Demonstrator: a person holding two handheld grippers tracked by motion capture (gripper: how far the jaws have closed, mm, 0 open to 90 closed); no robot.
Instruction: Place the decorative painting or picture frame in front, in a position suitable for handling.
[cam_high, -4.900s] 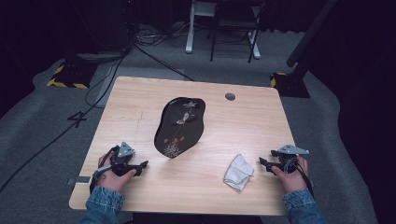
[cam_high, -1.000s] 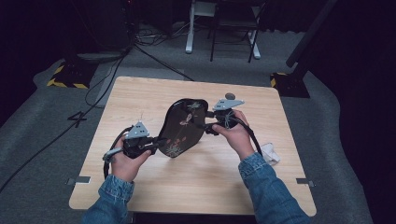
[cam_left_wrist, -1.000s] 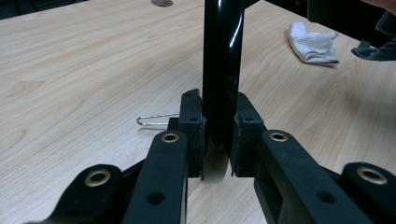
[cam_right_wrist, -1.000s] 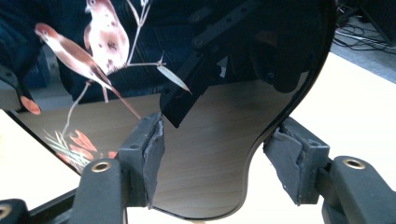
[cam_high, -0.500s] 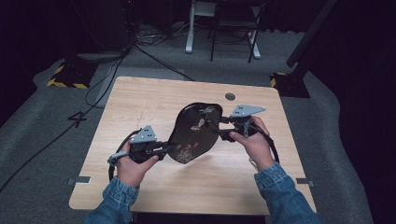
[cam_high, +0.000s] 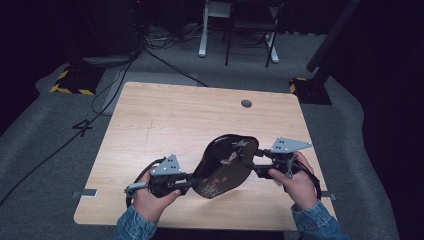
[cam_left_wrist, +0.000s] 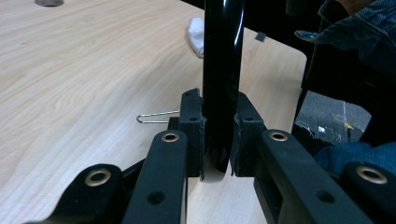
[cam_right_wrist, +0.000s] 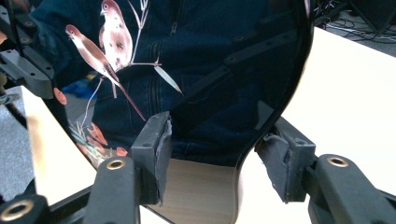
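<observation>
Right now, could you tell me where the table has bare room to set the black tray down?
The far half of the table is bare, from its left edge across to the round hole. The near left corner is free too. The near right is crowded: the left gripper and right gripper hold the black tray there, with a white cloth beyond.

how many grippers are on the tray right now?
2. Left gripper clamps the tray at its near-left edge; right gripper is at its right edge, pads apparently touching.
</observation>
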